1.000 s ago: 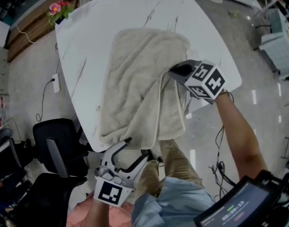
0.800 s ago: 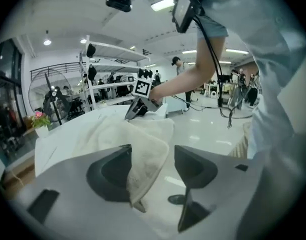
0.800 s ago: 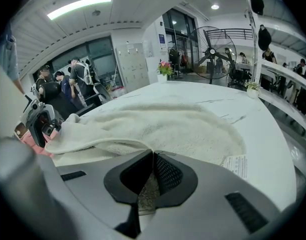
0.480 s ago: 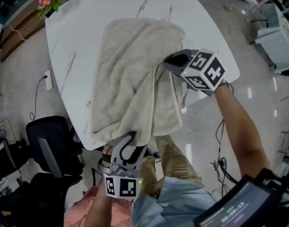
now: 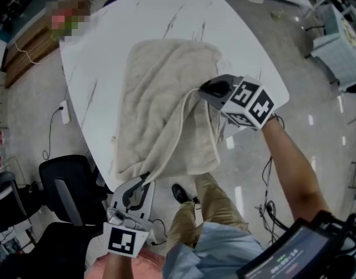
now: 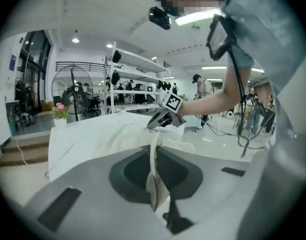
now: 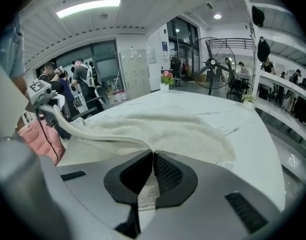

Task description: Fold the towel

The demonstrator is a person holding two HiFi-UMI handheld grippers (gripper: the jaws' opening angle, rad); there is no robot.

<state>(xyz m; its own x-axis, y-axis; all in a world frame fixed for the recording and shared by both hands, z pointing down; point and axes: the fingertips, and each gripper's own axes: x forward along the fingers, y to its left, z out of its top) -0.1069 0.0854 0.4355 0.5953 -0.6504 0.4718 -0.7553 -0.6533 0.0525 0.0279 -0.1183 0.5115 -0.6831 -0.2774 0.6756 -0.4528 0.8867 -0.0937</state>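
At the far left a black office chair (image 5: 66,186) stands on the grey floor (image 5: 32,97), just beside the near edge of the table. A cable (image 5: 53,133) trails across that floor beyond it.

The left gripper (image 5: 143,180) sits low, just off the table's near edge, with its marker cube toward the person. Its jaws have just been closing, and they now pinch the near left corner of the towel (image 5: 160,92). In the left gripper view a thin strip of cream cloth stands squeezed between the pads.

The towel is a cream, fluffy one. Most of it lies spread on the white, marble-veined table (image 5: 108,36), its far part flat and a little rumpled.

From the clamped corner a thick hem (image 5: 173,137) runs up and to the right in a fairly straight line, lifted off the tabletop, to the other gripper. Right of this hem a flap of the towel hangs down past the table's near edge, above the person's trouser leg and black shoe (image 5: 179,193).

The right gripper (image 5: 206,89) is held above the towel's right side, marker cube toward the arm. Its jaws are clenched on the cloth, and the right gripper view shows towel fabric nipped between the pads.

At the lower right corner a dark screen (image 5: 285,257) shows, tilted.
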